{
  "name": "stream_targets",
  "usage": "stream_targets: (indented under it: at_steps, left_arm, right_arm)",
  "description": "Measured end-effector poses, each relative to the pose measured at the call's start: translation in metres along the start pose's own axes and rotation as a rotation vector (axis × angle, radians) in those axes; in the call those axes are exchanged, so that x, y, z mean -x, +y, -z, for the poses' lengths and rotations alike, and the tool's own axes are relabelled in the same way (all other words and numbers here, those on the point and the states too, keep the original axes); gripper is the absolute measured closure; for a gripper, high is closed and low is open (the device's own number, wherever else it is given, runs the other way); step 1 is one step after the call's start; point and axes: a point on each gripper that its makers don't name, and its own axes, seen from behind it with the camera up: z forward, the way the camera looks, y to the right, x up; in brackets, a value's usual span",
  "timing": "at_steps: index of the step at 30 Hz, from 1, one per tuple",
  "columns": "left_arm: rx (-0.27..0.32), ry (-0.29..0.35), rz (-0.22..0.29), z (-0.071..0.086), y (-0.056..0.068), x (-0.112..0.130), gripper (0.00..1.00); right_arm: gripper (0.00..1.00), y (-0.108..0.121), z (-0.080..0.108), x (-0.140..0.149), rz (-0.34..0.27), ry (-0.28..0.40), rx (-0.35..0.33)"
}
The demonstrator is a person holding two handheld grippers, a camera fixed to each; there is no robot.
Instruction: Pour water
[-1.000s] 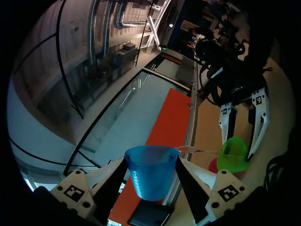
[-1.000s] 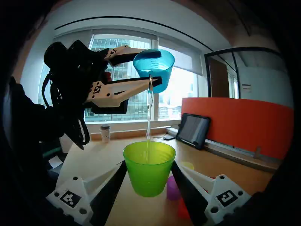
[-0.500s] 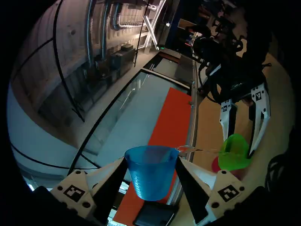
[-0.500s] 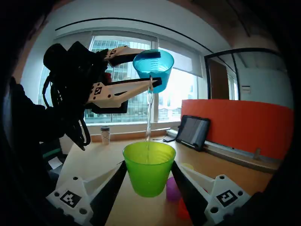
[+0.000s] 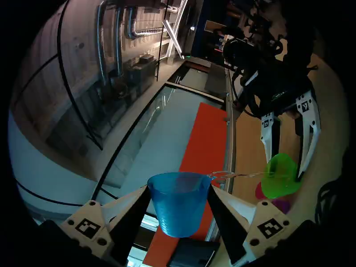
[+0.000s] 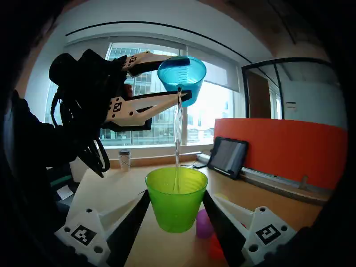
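Translucent glossy plastic blue cup [image 5: 178, 208], green cup [image 6: 176, 204]

Blue cup [image 6: 182, 80], translucent, is tilting high above green cup [image 6: 176, 204], lip tipped downward. Thin water stream [image 6: 177, 138] is falling from that lip straight into the green cup's open mouth. Green cup, translucent, is sitting upright directly below, catching the stream; fill level unclear.

The tipped cup [image 6: 181, 83] hangs above the upright cup [image 6: 176, 205], tablet [image 6: 228, 156] behind.
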Motion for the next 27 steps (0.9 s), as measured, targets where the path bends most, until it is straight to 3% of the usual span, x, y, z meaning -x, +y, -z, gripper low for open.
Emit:
stream_targets:
  at_steps: [27]
  left_arm:
    - [-0.005,-0.001,-0.132,0.0007,0.0013,-0.0049,0.14]
  right_arm:
    - [0.12,-0.0001,-0.0010,-0.0024,0.000,0.010,0.000]
